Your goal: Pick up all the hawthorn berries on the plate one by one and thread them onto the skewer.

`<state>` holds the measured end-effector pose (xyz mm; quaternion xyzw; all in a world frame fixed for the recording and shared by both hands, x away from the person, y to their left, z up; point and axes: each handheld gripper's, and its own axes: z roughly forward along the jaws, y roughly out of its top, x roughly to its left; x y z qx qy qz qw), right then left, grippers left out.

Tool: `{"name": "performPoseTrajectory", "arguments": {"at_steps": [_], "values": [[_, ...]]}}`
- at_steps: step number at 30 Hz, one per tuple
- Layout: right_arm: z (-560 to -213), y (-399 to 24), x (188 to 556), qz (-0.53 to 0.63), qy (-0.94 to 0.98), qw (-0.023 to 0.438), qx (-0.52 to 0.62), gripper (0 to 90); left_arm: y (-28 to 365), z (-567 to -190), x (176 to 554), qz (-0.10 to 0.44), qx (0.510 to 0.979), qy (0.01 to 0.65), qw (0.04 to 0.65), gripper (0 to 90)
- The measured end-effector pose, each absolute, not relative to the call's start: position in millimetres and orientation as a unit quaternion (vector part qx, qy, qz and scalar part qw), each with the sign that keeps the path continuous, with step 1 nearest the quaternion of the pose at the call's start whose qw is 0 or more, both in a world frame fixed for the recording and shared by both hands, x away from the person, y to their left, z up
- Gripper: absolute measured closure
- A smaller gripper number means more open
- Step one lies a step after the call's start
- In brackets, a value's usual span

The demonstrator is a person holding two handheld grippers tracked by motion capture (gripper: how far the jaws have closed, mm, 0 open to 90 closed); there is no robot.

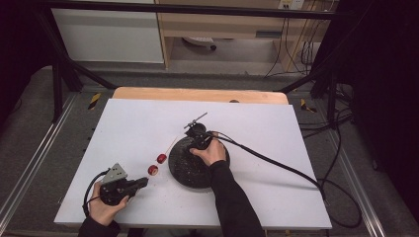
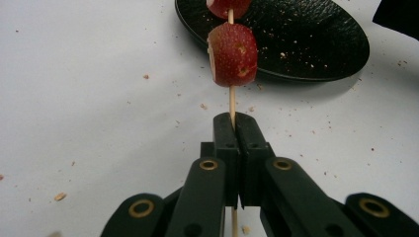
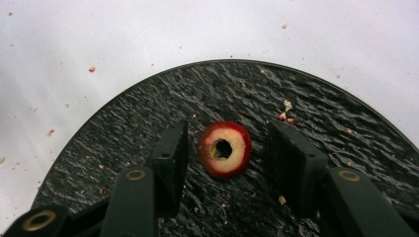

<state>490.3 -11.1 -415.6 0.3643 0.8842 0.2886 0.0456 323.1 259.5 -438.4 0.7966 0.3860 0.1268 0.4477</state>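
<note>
My left gripper [image 1: 145, 181] [image 2: 235, 118] is shut on a thin wooden skewer [image 2: 231, 101], held low over the white table [image 1: 138, 123]. Two red fruit pieces are threaded on the skewer, the nearer one [image 2: 233, 54] [image 1: 153, 170] just beyond the jaws and the second piece [image 2: 228, 6] [image 1: 161, 158] farther along. A black textured plate [image 1: 185, 170] [image 3: 148, 108] lies at the table's middle. My right gripper [image 1: 200, 140] [image 3: 228, 132] points down over it. Its jaws stand on either side of a red-skinned fruit slice [image 3: 225, 149] with a hole through its middle. Gaps show between pads and slice.
Crumbs are scattered over the table [image 2: 74, 98] and the plate [image 2: 306, 44]. The right gripper's cable [image 1: 276, 165] trails across the table to the right edge. A wooden strip [image 1: 197, 94] runs along the far edge, with black frame bars behind it.
</note>
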Motion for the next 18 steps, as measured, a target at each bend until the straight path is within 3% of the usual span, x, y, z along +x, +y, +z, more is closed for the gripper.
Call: {"name": "performPoseTrajectory", "arguments": {"at_steps": [8, 18], "values": [[-419.2, -10.4, 492.3, 0.284, 0.887, 0.036, 0.362, 61.7, 259.2, -438.8, 323.3, 0.126, 0.798, 0.385, 0.447, 88.6], [-415.7, -11.3, 491.4, 0.289, 0.881, 0.025, 0.375, 62.8, 259.2, -438.6, 323.0, 0.126, 0.797, 0.385, 0.448, 88.6]]}}
